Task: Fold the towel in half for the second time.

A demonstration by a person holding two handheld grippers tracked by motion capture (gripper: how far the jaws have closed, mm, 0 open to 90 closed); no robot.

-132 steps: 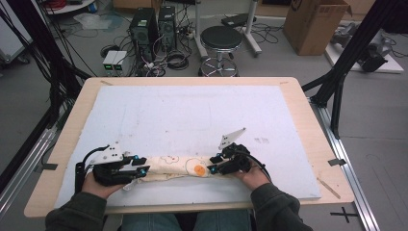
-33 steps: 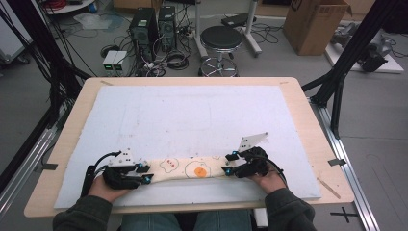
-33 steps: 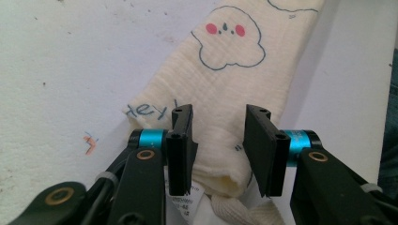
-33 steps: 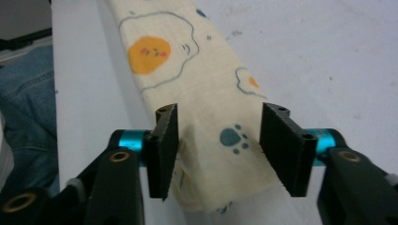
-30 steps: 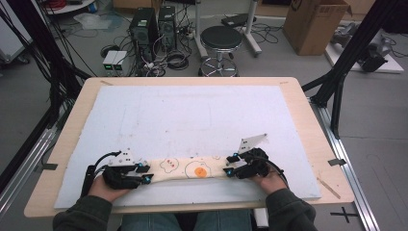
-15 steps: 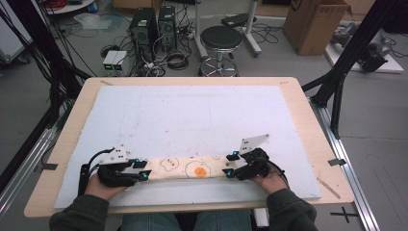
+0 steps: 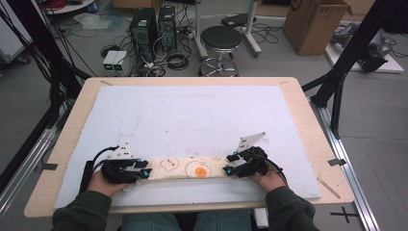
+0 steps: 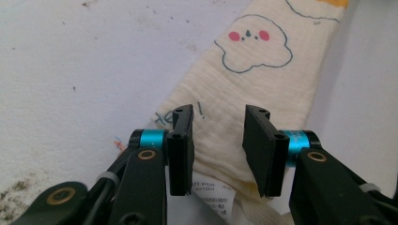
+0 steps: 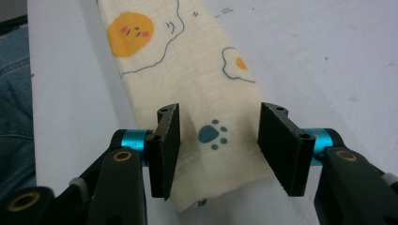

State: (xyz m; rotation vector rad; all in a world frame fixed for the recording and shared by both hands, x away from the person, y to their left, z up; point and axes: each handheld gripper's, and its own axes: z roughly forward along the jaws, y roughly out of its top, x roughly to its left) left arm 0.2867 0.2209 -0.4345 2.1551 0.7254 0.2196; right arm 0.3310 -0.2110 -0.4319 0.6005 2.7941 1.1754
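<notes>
Cream cloth strip (image 7: 185,168) lies flat; left hand-held gripper (image 8: 218,140) and right hand-held gripper (image 9: 218,150) gape over its ends, unclamped.

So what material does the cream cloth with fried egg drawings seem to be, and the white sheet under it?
The cream cloth with fried egg drawings looks like soft crinkled cotton gauze: matte, fine wrinkled weave, sewn label. The white sheet looks like foam board or matte plastic, slightly rough and stained; I cannot tell which.
</notes>
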